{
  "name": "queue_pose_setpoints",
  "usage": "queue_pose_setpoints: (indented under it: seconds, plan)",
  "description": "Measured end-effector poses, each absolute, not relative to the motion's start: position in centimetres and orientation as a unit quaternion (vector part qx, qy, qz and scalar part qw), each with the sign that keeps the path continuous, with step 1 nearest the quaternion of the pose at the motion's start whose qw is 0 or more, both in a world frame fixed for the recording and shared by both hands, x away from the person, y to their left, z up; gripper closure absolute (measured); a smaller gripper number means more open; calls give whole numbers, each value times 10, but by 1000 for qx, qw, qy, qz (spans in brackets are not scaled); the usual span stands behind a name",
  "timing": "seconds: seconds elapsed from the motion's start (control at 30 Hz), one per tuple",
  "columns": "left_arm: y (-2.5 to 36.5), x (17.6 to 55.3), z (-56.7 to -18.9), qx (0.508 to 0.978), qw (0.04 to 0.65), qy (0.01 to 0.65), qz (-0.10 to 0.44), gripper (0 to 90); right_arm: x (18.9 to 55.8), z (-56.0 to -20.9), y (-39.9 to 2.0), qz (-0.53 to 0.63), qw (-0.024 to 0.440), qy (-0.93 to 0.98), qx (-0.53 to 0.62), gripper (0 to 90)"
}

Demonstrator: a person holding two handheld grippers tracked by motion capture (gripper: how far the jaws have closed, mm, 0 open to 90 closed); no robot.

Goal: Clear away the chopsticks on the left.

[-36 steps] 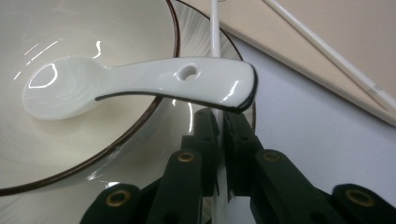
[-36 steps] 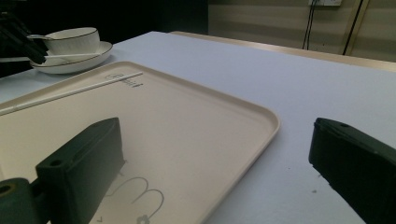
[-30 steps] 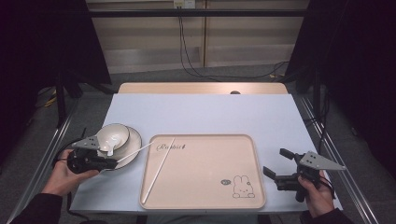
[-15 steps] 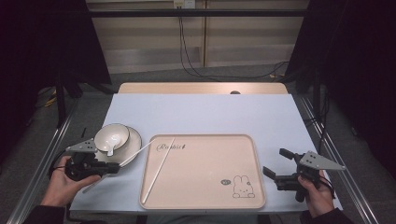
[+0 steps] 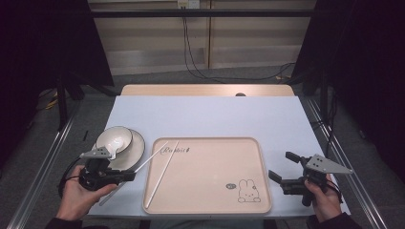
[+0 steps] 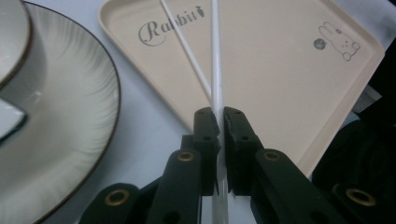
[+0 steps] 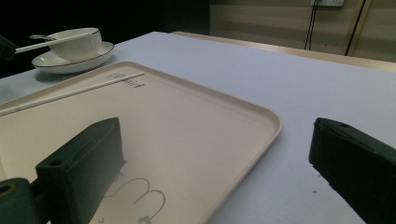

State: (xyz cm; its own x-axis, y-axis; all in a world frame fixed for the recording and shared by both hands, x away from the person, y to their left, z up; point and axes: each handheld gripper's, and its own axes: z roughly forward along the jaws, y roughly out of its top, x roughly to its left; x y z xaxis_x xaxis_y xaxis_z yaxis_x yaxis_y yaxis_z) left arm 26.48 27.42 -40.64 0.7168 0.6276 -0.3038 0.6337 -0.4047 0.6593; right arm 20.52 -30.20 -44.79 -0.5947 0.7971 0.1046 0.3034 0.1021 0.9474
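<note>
At the lower left of the high view, the left gripper (image 5: 125, 175) had its jaws closed on the near end of a thin white chopstick (image 5: 143, 163), which slanted up and right toward the beige rectangular plastic tray with a rabbit drawing (image 5: 248, 148). Gripping it near one end probably let the person lift or swing it free of the tray's rim. A second white chopstick (image 5: 162, 174) lay flat on the tray's left part. Just above the left gripper, a white ceramic bowl (image 5: 113, 139) sat on a white dark-rimmed plate (image 5: 137, 150) on the pale blue surface (image 5: 210, 114).

The right gripper (image 5: 282, 177), at the lower right, rested beside the tray with its jaws spread wide and empty, seemingly waiting.

The left gripper view showed what the high view could not: the jaws nearly together, pinching the held stick, with the other stick crossing behind it. The right gripper view showed a spoon-like handle (image 7: 39, 37) in the bowl and the held stick raised across the bowl.
</note>
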Motion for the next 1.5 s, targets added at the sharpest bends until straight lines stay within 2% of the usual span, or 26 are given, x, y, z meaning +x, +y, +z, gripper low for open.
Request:
queue_pose_setpoints:
  seconds: [0.47, 0.6, 0.73, 0.87, 1.13, 1.5]
  plan:
    - [244, 246, -406, 823, 388, 414, 8, 846, 205, -448, -302, 546, 227, 706, 389, 28]
    - [220, 240, -405, 802, 396, 448, 12, 845, 205, -448, -301, 546, 228, 706, 390, 28]
    - [202, 245, -408, 800, 389, 456, 33, 846, 205, -448, -301, 546, 226, 707, 388, 28]
    - [192, 252, -413, 791, 387, 472, 29, 846, 205, -448, -302, 544, 228, 707, 389, 28]
    - [175, 265, -427, 760, 370, 533, 39, 847, 205, -448, -301, 543, 227, 708, 390, 28]
    - [160, 270, -444, 761, 350, 546, 25, 846, 205, -448, -301, 542, 225, 710, 388, 28]
